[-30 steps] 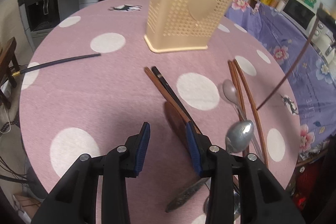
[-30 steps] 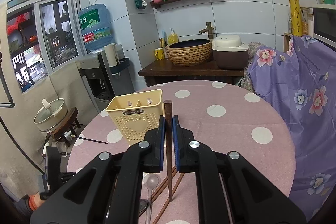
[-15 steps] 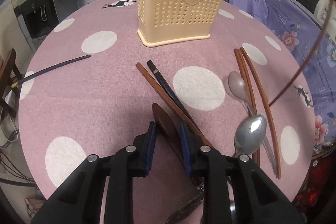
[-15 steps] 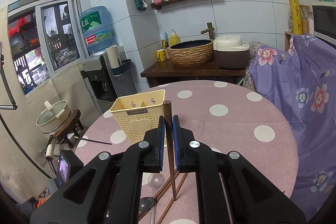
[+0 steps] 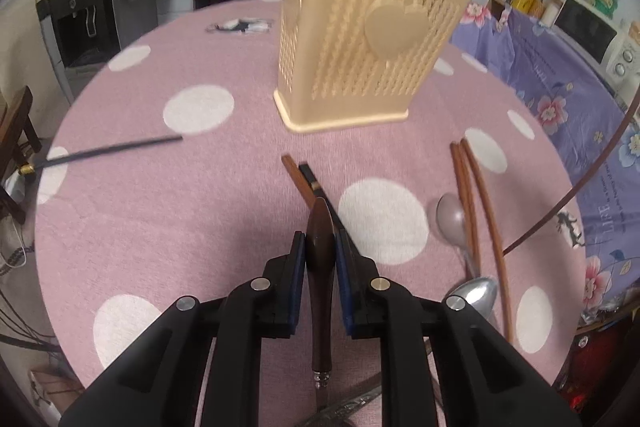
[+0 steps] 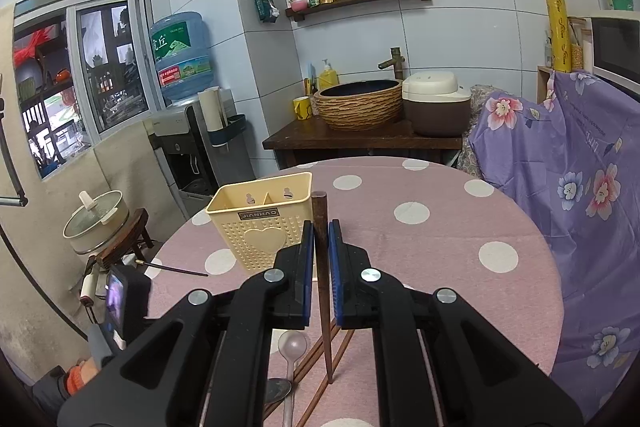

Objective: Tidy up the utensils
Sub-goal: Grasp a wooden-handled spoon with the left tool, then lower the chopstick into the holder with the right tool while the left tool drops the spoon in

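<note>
The left gripper has its jaws closing on the dark wooden handle of a utensil, pads pressing its sides; its far end is hidden below. The right gripper has its jaws clamped on a brown chopstick, held upright, tip near the desk. In the left view, a brown and a black chopstick lie just past the jaws toward 12 o'clock, before the beige holder. At 2 o'clock two brown chopsticks cross a pale spoon; a steel spoon lies at 3 o'clock. A lone black chopstick lies at 10 o'clock.
</note>
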A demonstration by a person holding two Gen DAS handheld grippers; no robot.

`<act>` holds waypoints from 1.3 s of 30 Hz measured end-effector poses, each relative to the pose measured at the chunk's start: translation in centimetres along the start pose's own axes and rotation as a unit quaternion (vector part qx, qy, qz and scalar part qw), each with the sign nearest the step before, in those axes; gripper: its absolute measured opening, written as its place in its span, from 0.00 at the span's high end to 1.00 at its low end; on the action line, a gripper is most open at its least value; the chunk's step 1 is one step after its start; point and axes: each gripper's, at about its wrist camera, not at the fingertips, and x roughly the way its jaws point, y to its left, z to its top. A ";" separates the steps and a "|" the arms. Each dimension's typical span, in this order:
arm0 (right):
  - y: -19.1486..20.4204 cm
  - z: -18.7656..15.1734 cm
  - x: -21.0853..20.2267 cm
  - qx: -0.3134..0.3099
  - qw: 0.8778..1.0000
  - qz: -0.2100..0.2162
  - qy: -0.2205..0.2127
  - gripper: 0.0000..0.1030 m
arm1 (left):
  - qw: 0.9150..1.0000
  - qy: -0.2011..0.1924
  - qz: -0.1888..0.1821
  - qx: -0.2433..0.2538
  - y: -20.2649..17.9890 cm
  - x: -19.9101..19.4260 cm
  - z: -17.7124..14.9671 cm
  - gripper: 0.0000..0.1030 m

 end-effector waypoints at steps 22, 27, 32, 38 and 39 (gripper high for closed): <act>0.5 0.3 -0.5 -0.008 1.000 0.006 -0.008 0.92 | 0.989 -0.147 0.012 0.003 2.1 -8.6 3.2 0.84; 0.7 1.3 -0.4 -0.012 1.000 0.010 -0.012 0.92 | 0.986 -0.164 0.013 0.010 1.8 -9.6 4.1 0.84; 1.3 3.9 -0.2 -0.028 0.999 0.010 -0.027 0.92 | 0.981 -0.194 0.010 0.018 1.6 -11.9 6.6 0.84; 2.4 10.1 -0.3 -0.031 0.997 0.026 -0.067 0.92 | 0.969 -0.245 0.004 0.029 0.6 -16.4 12.2 0.84; 2.8 11.4 -0.3 -0.030 0.996 0.029 -0.077 0.92 | 0.967 -0.253 0.003 0.031 0.3 -17.0 13.3 0.84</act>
